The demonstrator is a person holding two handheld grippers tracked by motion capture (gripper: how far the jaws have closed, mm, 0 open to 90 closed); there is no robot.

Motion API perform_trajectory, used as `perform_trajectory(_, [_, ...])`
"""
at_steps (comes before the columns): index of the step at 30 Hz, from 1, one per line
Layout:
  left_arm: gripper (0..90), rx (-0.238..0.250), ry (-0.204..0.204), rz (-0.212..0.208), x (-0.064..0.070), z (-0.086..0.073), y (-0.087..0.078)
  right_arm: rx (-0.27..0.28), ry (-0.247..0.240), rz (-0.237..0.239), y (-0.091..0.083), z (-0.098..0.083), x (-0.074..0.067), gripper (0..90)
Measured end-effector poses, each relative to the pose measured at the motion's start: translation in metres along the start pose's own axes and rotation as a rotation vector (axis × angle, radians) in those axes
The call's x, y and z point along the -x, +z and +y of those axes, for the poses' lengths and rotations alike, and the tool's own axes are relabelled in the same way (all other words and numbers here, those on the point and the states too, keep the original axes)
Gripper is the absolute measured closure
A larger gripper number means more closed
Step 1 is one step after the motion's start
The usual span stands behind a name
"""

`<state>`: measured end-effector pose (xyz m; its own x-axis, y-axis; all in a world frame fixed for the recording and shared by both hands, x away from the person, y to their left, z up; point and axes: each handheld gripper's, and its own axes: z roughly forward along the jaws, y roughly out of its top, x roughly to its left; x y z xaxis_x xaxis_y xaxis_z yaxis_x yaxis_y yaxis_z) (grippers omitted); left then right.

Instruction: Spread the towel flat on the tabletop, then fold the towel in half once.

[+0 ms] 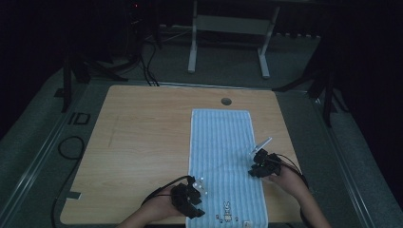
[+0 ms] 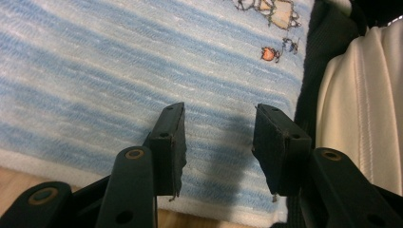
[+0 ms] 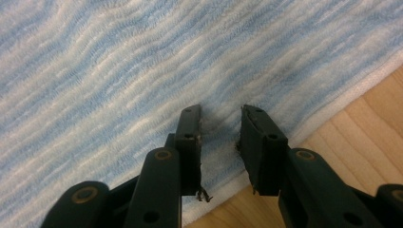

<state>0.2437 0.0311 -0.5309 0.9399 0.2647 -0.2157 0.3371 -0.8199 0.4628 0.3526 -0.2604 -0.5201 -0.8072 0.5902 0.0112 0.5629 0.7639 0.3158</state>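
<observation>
A light-blue striped towel (image 1: 221, 152) lies lengthwise on the wooden table (image 1: 142, 128), with a small rabbit print (image 1: 227, 209) near its front end. My left gripper (image 1: 196, 186) hovers at the towel's front-left edge. In the left gripper view it (image 2: 218, 137) is open over the towel (image 2: 119, 71), with nothing between the jaws and the print (image 2: 271, 9) beyond them. My right gripper (image 1: 256, 165) is at the towel's right edge. It (image 3: 221, 133) stands open with a narrower gap over the towel's hem (image 3: 142, 61), bare table (image 3: 361, 123) beside it.
A round cable hole (image 1: 226, 101) sits in the table just beyond the towel's far end. A white desk frame (image 1: 228, 42) stands on the floor behind the table. A cable loop (image 1: 71, 147) lies on the floor at the left. White fabric (image 2: 361, 95) is at the left gripper's right.
</observation>
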Motion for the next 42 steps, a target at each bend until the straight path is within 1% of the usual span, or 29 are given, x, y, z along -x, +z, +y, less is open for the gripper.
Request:
perform_trajectory(2, [54.2,-0.005,0.003,0.001,0.001,0.000,0.000,-0.001,0.001,-0.007,-0.001,-0.002,-0.002,68.0])
perform_trajectory(5, [54.2,-0.005,0.002,0.000,0.003,-0.001,0.000,0.006,0.007,-0.001,-0.001,-0.005,-0.003,67.6])
perform_trajectory(7, [54.2,-0.007,-0.001,-0.001,0.004,-0.002,-0.001,0.006,0.013,0.002,-0.002,-0.006,-0.004,65.7])
perform_trajectory(9, [54.1,-0.008,-0.005,0.000,0.004,-0.001,-0.004,0.005,0.003,-0.008,-0.003,-0.005,-0.005,63.5])
perform_trajectory(11, [51.1,-0.004,-0.009,0.007,0.003,-0.001,-0.009,0.026,0.007,-0.015,-0.009,-0.004,-0.006,63.3])
perform_trajectory(12, [51.0,0.002,-0.012,0.016,0.002,-0.001,-0.011,0.035,0.004,-0.010,-0.012,-0.003,-0.005,62.1])
perform_trajectory(14, [50.4,0.005,-0.027,0.037,-0.002,0.000,-0.018,0.041,0.006,-0.027,-0.019,-0.002,-0.002,61.7])
perform_trajectory(15, [48.3,0.008,-0.035,0.055,-0.004,0.000,-0.022,0.045,0.011,-0.033,-0.023,-0.002,0.000,61.0])
perform_trajectory(16, [48.2,0.014,-0.044,0.070,-0.007,0.000,-0.026,0.050,0.018,-0.033,-0.026,-0.002,0.003,60.6])
perform_trajectory(19, [48.2,0.026,-0.076,0.109,-0.019,0.001,-0.039,0.052,0.029,-0.054,-0.035,-0.001,0.012,59.3])
perform_trajectory(21, [48.2,0.027,-0.094,0.129,-0.028,0.001,-0.048,0.050,0.037,-0.064,-0.038,0.000,0.018,58.1])
perform_trajectory(23, [48.2,0.020,-0.113,0.162,-0.036,0.002,-0.054,0.044,0.044,-0.074,-0.040,0.001,0.024,56.0])
perform_trajectory(24, [48.2,0.020,-0.113,0.162,-0.036,0.002,-0.054,0.044,0.044,-0.074,-0.040,0.001,0.024,56.0])
perform_trajectory(25, [48.2,0.020,-0.113,0.162,-0.036,0.002,-0.054,0.046,0.050,-0.076,-0.041,0.002,0.028,55.0])
perform_trajectory(26, [48.2,0.001,-0.130,0.183,-0.048,0.005,-0.060,0.043,0.058,-0.083,-0.041,0.004,0.035,52.7])
perform_trajectory(27, [48.3,-0.002,-0.138,0.186,-0.053,0.006,-0.062,0.043,0.061,-0.082,-0.041,0.005,0.036,52.1])
perform_trajectory(29, [48.3,0.000,-0.172,0.193,-0.065,0.008,-0.065,0.033,0.074,-0.080,-0.041,0.008,0.042,51.4])
perform_trajectory(30, [48.2,0.005,-0.192,0.203,-0.070,0.009,-0.066,0.030,0.078,-0.084,-0.041,0.010,0.045,51.0])
perform_trajectory(31, [48.2,0.006,-0.200,0.212,-0.076,0.011,-0.067,0.029,0.084,-0.083,-0.040,0.012,0.047,50.6])
perform_trajectory(32, [47.0,0.006,-0.200,0.212,-0.076,0.011,-0.067,0.029,0.084,-0.083,-0.040,0.012,0.047,50.6])
perform_trajectory(33, [47.0,0.017,-0.231,0.244,-0.091,0.015,-0.070,0.029,0.083,-0.085,-0.040,0.014,0.048,50.4])
perform_trajectory(34, [42.2,0.025,-0.243,0.245,-0.095,0.016,-0.070,0.028,0.085,-0.092,-0.040,0.021,0.052,49.4])
perform_trajectory(35, [42.2,0.031,-0.265,0.247,-0.102,0.019,-0.069,0.025,0.085,-0.097,-0.039,0.023,0.053,49.2])
perform_trajectory(36, [41.5,0.023,-0.271,0.256,-0.107,0.021,-0.068,0.024,0.088,-0.099,-0.039,0.027,0.055,49.1])
perform_trajectory(37, [39.9,0.015,-0.279,0.276,-0.114,0.024,-0.067,0.020,0.094,-0.095,-0.038,0.029,0.057,49.1])
perform_trajectory(39, [39.9,0.004,-0.281,0.293,-0.124,0.029,-0.065,0.009,0.089,-0.100,-0.037,0.035,0.060,49.1])
perform_trajectory(42, [39.8,0.017,-0.299,0.313,-0.137,0.037,-0.062,0.003,0.092,-0.106,-0.036,0.045,0.067,49.0])
